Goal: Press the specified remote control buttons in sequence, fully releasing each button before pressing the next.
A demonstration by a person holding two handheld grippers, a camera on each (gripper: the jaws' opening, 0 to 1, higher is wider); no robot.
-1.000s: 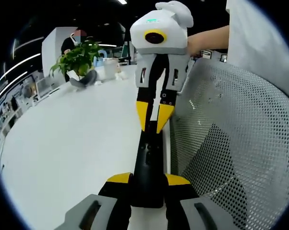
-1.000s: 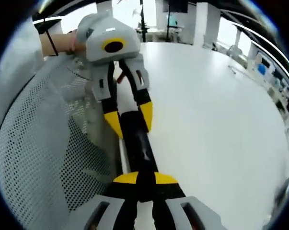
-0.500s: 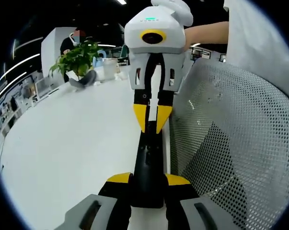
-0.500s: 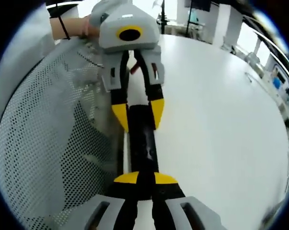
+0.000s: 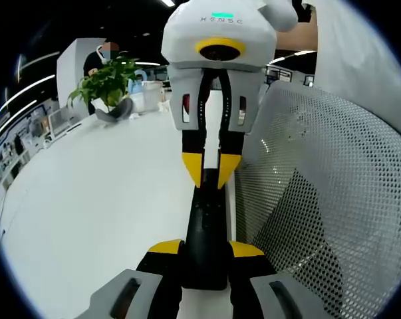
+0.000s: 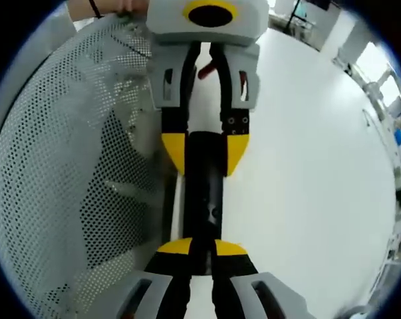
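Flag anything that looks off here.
Nothing is spilled or damaged. One oddity: the remote control is clamped at both ends, with the left gripper on one and the right gripper on the other. It sits by the table edge beside a mesh chair back, leaving no jaws free for buttons.

Right gripper view: a long, slim black remote control (image 6: 205,193) lies lengthwise on a white tabletop (image 6: 306,166), beside a white perforated mesh chair back (image 6: 74,166). The right gripper (image 6: 201,247), with yellow-tipped black jaws, has its jaws drawn together over the near end of the remote. The left gripper (image 6: 204,147), grey-white with yellow jaw tips, faces it, its jaws clamped on either side of the remote's far end.
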